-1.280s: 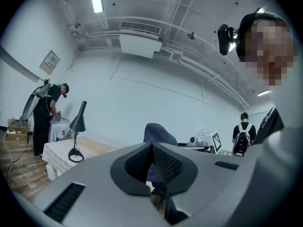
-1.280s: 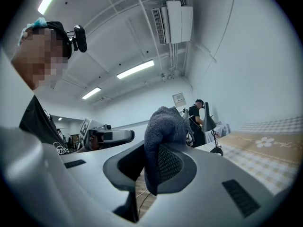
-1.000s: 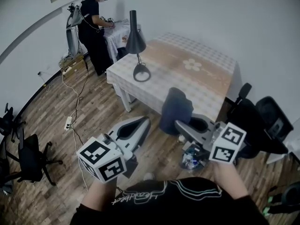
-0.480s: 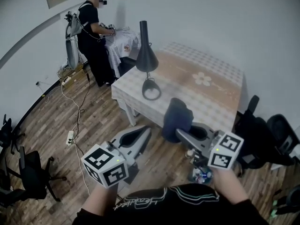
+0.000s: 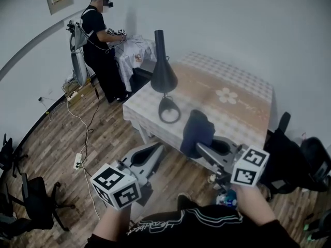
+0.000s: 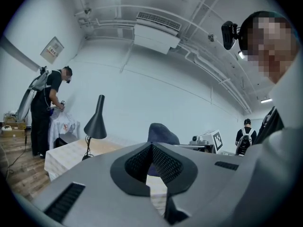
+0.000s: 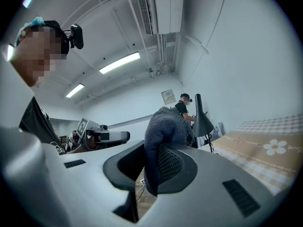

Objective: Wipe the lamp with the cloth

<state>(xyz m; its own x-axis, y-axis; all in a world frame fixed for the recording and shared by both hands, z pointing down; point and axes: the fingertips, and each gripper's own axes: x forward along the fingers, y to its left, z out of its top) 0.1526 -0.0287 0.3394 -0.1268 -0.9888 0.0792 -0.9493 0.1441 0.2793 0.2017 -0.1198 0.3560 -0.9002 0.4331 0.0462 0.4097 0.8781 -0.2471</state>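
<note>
Before the table (image 5: 243,112), right gripper (image 5: 199,148) fingers clamped on cloth (image 5: 196,129) (bunched), left gripper (image 5: 158,148) fingers together, empty.

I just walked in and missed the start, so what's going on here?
A person holds a gripper in each hand, facing a table with a black lamp standing on it. The right gripper is shut on a dark blue cloth, held up near the table's front edge, short of the lamp. The left gripper is shut with nothing in it. The cloth has not yet touched the lamp. Another person works at the back.
</note>
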